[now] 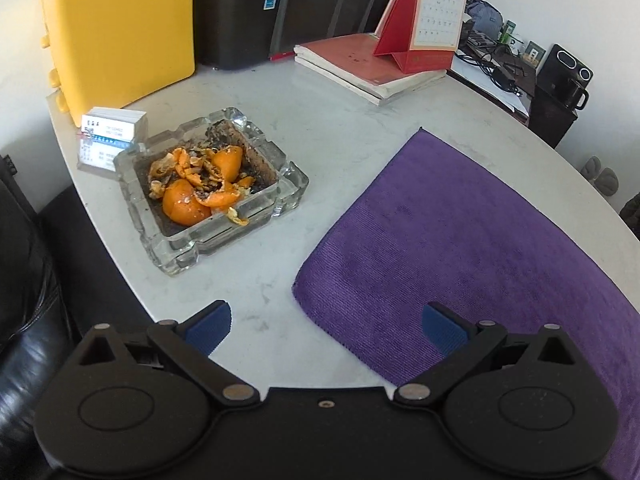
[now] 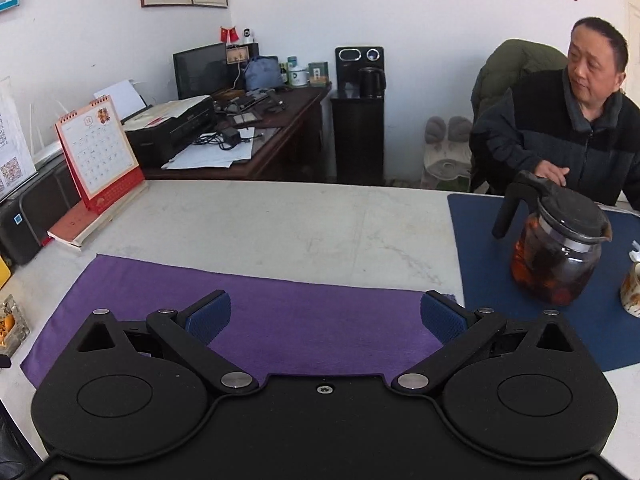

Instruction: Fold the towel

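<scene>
A purple towel (image 1: 460, 240) lies flat on the white table (image 1: 312, 128). In the left wrist view its near left corner sits between my left gripper's fingers. My left gripper (image 1: 326, 330) is open and empty, just above the table's near edge. In the right wrist view the towel (image 2: 280, 320) spreads wide across the table in front. My right gripper (image 2: 326, 318) is open and empty, over the towel's near right part, with its right fingertip (image 2: 440, 316) near the towel's far right corner.
A glass ashtray (image 1: 208, 188) with orange peels sits left of the towel. A card stack (image 1: 112, 124), yellow box (image 1: 120, 32), notebooks and a red calendar (image 1: 420, 12) stand behind. A glass teapot (image 2: 556, 244) stands on a blue mat (image 2: 480, 240) at right, with a seated man (image 2: 576, 120) beyond.
</scene>
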The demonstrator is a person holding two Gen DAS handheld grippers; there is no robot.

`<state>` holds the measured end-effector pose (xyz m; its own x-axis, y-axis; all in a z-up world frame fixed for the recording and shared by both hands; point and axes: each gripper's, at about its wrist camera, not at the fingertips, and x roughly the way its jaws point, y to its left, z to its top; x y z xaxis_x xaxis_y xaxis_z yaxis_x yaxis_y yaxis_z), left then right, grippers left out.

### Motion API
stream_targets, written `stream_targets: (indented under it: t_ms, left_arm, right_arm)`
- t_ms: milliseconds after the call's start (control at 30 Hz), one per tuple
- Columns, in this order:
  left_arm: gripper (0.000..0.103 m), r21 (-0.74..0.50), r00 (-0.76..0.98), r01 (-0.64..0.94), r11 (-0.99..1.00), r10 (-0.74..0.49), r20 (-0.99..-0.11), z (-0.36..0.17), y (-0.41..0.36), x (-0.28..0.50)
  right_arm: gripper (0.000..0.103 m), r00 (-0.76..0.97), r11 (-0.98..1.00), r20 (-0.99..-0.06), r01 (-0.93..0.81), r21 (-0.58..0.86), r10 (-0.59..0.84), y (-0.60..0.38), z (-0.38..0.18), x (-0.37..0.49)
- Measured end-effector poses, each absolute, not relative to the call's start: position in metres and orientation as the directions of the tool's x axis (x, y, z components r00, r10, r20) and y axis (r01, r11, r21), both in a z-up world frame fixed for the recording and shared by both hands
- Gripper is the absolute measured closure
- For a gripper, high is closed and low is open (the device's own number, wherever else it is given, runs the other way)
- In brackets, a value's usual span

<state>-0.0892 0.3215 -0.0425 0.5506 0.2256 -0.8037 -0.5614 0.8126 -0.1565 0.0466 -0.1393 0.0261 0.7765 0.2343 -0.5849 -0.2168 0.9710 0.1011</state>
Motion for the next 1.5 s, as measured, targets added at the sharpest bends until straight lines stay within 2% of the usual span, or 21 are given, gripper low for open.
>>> stream_targets:
  t_ms: [433, 767, 1000, 1067, 1167, 1300, 1500]
  left_arm:
    - [0.002, -0.213, 0.587, -0.533, 0.819, 0.176, -0.79, -0.065, 0.347, -0.077]
    - [0.017, -0.257, 0.575, -0.521, 0.814, 0.113, -0.811, -0.075, 0.353, -0.072]
    - [0.041, -0.217, 0.571, -0.507, 0.834, 0.136, -0.81, -0.079, 0.35, -0.071]
    - [0.052, -0.213, 0.567, -0.508, 0.834, 0.138, -0.812, -0.08, 0.35, -0.071]
    - [0.06, -0.203, 0.563, -0.512, 0.834, 0.147, -0.813, -0.082, 0.349, -0.072]
    - [0.065, -0.2, 0.567, -0.526, 0.826, 0.165, -0.807, -0.084, 0.351, -0.074]
    - [0.085, -0.205, 0.567, -0.546, 0.812, 0.178, -0.805, -0.085, 0.355, -0.077]
  right_arm:
    - [0.0, 0.678, 0.913, -0.653, -0.404, 0.052, 0.337, -0.014, 0.024, 0.085]
    - [0.0, 0.58, 0.833, -0.71, -0.553, 0.018, 0.4, 0.062, 0.019, 0.087]
    - [0.0, 0.558, 0.771, -0.7, -0.636, -0.017, 0.445, 0.091, 0.024, 0.075]
    - [0.0, 0.553, 0.753, -0.696, -0.657, -0.027, 0.457, 0.094, 0.025, 0.071]
    - [0.0, 0.551, 0.736, -0.685, -0.677, -0.033, 0.476, 0.095, 0.026, 0.067]
    - [0.0, 0.555, 0.719, -0.658, -0.695, -0.032, 0.508, 0.095, 0.03, 0.063]
    - [0.0, 0.569, 0.698, -0.596, -0.716, -0.02, 0.567, 0.098, 0.032, 0.063]
